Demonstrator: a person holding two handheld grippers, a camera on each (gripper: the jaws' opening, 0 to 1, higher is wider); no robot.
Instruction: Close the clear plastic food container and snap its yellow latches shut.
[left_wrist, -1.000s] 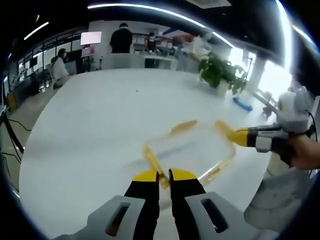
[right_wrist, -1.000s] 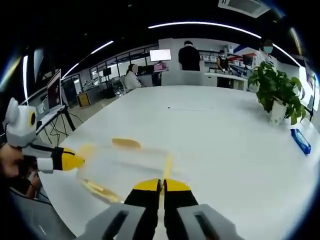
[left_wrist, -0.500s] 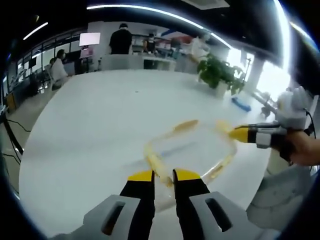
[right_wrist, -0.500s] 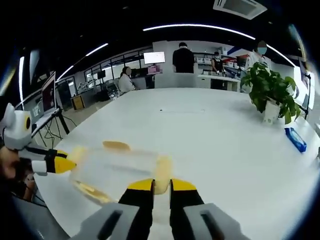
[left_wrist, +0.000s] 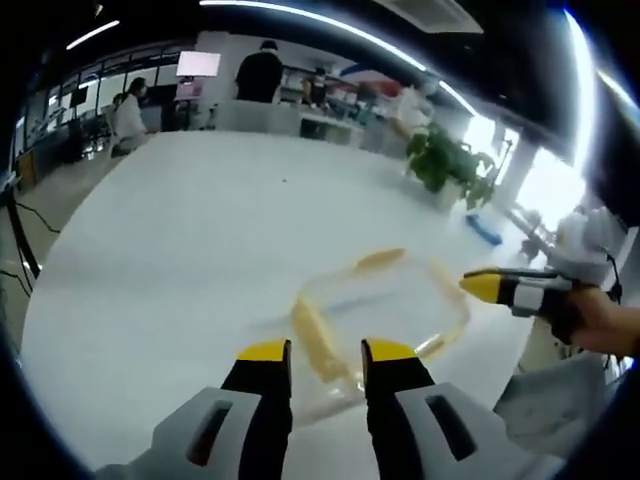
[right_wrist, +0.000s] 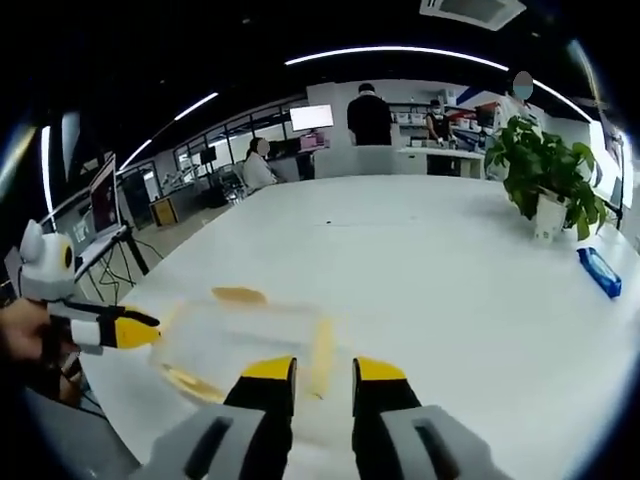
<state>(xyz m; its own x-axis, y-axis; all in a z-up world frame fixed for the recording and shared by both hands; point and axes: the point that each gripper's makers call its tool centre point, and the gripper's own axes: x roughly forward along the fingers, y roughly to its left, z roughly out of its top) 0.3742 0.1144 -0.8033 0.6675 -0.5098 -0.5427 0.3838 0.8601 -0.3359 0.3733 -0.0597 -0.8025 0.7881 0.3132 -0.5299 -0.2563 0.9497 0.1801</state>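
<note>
Clear plastic, the food container (left_wrist: 385, 305) is seen on the white table (left_wrist: 180, 230) just past the parted, empty left gripper (left_wrist: 326, 352). In the right gripper view, the container (right_wrist: 245, 335) lies before the parted, empty right gripper (right_wrist: 322, 370).

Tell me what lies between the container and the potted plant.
Bare white table only; in the right gripper view nothing sits between the clear container and the potted plant.
</note>
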